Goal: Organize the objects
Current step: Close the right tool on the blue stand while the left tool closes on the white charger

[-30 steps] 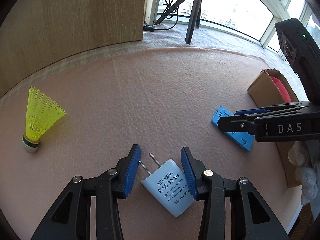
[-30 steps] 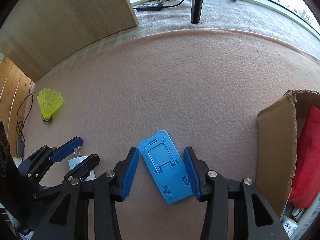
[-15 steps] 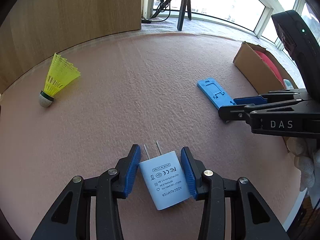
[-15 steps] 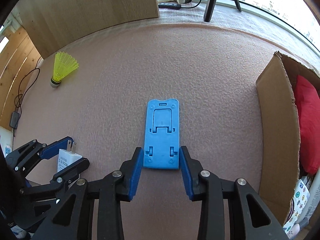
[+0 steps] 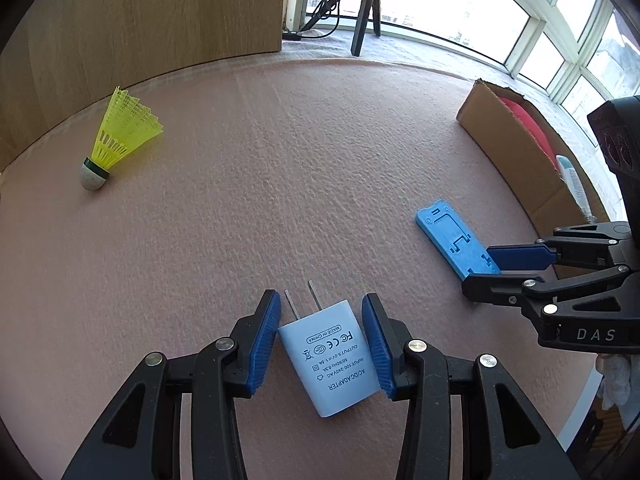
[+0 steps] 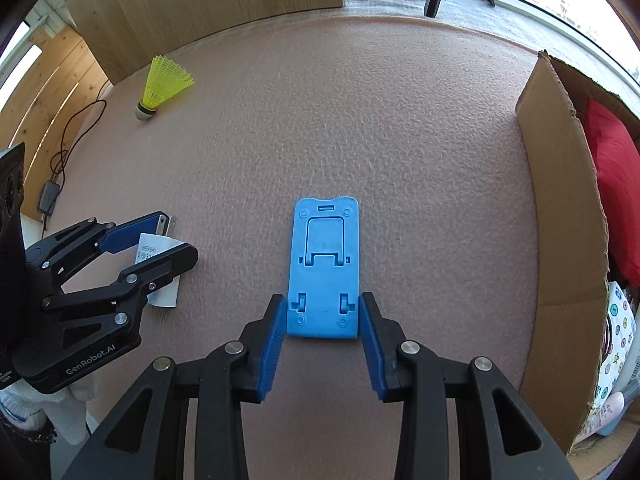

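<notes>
Two grippers low over pinkish felt matting. Left gripper [image 5: 320, 332] closed narrowly on white adapter [image 5: 330, 356], prongs forward. Right gripper [image 6: 322, 328] clamped on near end of blue phone stand [image 6: 324, 268]. Yellow shuttlecock [image 5: 116, 140] far left; cardboard box [image 6: 560, 216] right. Wood panel [image 5: 140, 20], tripod [image 5: 364, 4], bright windows behind.

The mat [image 5: 280, 168] is a pale pinkish-brown with a pebbled texture. The shuttlecock [image 5: 116, 140] at far left is bright yellow with a whitish tip and a dark green band. The charger [image 5: 330, 354] is white with grey print, the phone stand [image 6: 324, 268] sky blue. The box [image 6: 560, 208] at right is brown, a red cloth [image 6: 616, 184] inside. Both grippers are black with blue pads [image 5: 264, 336].
</notes>
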The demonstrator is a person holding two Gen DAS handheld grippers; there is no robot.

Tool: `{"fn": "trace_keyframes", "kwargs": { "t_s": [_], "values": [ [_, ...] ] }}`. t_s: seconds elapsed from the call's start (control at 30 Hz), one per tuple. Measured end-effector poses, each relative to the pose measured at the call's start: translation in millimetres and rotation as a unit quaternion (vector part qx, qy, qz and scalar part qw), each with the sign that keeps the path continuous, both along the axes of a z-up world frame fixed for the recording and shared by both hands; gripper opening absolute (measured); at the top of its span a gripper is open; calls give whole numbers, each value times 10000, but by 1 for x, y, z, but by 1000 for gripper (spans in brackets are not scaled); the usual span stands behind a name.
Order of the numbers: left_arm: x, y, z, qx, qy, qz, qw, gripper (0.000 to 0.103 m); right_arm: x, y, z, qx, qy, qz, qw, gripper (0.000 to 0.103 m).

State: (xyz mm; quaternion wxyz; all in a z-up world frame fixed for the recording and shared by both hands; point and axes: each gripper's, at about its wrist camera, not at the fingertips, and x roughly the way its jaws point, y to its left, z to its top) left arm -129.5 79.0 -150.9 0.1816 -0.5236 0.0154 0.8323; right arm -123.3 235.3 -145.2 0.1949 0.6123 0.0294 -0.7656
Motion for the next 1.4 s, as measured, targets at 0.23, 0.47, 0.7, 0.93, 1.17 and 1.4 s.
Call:
{"fn": "trace_keyframes", "kwargs": {
  "t_s": [0.23,0.47,0.7,0.93,1.17,1.4],
  "values": [
    [19,-14,8,89,-13,453,9989,53,10,11,8,-274,123,-231,9993,46],
    [31,-7,14,119,-1,582,9982,54,6,-2,5,-95,277,-114,9995,47],
    [30,1,14,64,-21,594,9982,54,1,-14,1,-14,410,-65,9991,47],
    [27,1,6,27,-151,609,9980,54,1,-8,0,-106,427,-144,9989,47],
    [25,-4,1,79,-224,686,9974,56,1,-13,-1,68,453,-25,9989,48],
    [25,-3,0,15,-161,689,9975,46,2,-15,-1,168,485,145,9986,48]
  ]
}}
